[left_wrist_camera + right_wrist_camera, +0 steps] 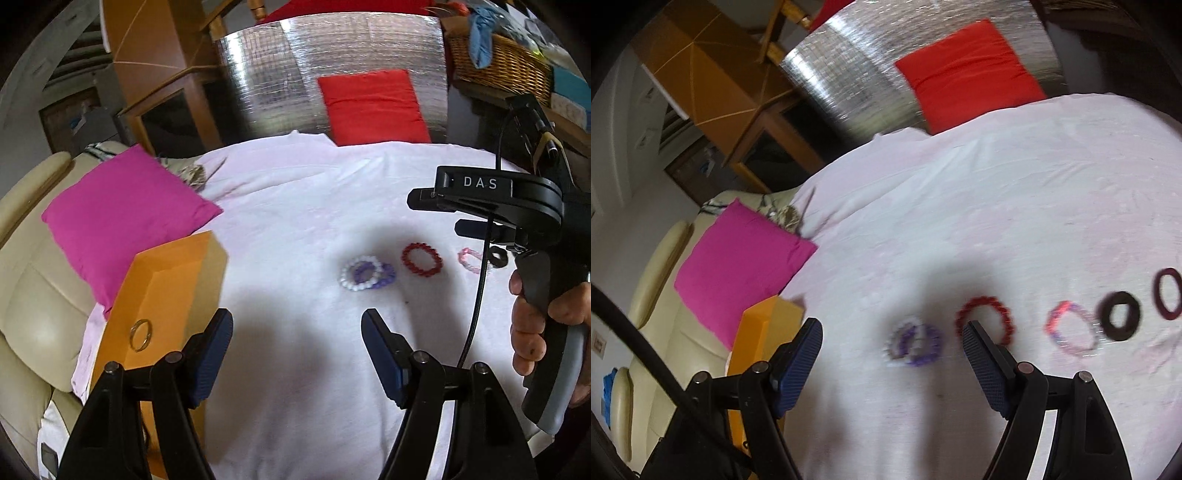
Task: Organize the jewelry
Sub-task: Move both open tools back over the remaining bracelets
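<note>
On the white cloth (295,206) lies a row of bracelets: a white and purple pair (364,275), a red one (422,259), a pink one (471,260) and a black scrunchie (498,256). A gold bangle (140,334) rests on the orange box (166,295) at the left. My left gripper (295,321) is open and empty, short of the bracelets. A hand (532,332) holds my right gripper (436,213) above the pink bracelet. In the right wrist view my right gripper (892,328) is open and empty, with the purple pair (916,343) just beyond its fingers and the red bracelet (984,319) by the right one.
A magenta cushion (125,218) lies left of the cloth on a cream sofa (33,295). A red cushion (373,107) leans on a silver foil mat (266,74) at the back. A wicker basket (495,62) stands at the back right. A dark maroon ring (1167,293) lies at the far right.
</note>
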`<act>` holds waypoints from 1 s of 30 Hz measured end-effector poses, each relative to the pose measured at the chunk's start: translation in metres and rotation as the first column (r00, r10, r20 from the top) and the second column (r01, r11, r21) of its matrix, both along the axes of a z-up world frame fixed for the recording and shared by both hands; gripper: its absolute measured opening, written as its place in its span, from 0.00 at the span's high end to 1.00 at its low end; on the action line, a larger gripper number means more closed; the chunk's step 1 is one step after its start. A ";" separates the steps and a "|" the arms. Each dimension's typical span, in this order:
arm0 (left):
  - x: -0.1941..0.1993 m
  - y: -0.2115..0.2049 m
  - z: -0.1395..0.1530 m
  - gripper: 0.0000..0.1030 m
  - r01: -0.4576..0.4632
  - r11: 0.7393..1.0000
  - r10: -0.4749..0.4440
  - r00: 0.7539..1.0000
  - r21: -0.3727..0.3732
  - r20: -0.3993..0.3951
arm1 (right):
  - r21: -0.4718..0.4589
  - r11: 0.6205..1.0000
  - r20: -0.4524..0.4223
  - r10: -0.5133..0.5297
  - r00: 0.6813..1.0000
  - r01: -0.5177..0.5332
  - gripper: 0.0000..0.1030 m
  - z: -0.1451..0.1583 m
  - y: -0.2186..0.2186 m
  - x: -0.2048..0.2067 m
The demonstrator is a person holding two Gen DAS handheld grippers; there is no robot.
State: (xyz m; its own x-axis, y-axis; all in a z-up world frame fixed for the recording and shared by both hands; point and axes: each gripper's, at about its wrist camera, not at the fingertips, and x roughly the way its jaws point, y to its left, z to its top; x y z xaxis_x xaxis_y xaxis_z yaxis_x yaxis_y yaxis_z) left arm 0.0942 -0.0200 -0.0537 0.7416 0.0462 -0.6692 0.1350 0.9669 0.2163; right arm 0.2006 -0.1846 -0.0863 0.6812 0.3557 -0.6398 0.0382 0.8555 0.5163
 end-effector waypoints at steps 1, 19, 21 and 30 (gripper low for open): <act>0.001 -0.004 0.000 0.29 0.006 1.000 -0.006 1.000 0.002 0.000 | 0.003 1.000 -0.004 -0.011 1.000 0.011 0.22 0.000 -0.005 0.000; -0.001 -0.043 0.003 0.29 0.069 0.997 -0.070 0.997 0.038 0.016 | 0.019 0.995 -0.031 -0.095 0.995 0.095 0.22 -0.004 -0.049 -0.009; 0.000 -0.044 0.003 0.29 0.072 0.997 -0.073 0.997 0.040 0.017 | 0.019 0.995 -0.032 -0.098 0.995 0.099 0.22 -0.004 -0.051 -0.010; 0.002 -0.055 0.002 0.29 0.092 0.995 -0.093 0.996 0.050 0.013 | 0.019 0.993 -0.038 -0.114 0.993 0.115 0.22 -0.005 -0.064 -0.013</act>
State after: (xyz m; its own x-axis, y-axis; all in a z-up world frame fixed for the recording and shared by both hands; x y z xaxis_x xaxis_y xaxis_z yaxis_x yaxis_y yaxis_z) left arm 0.0960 -0.0754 -0.0521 0.7542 0.0098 -0.6565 0.2194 0.9386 0.2661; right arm 0.1877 -0.2485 -0.0911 0.6942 0.2906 -0.6585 0.1547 0.8332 0.5308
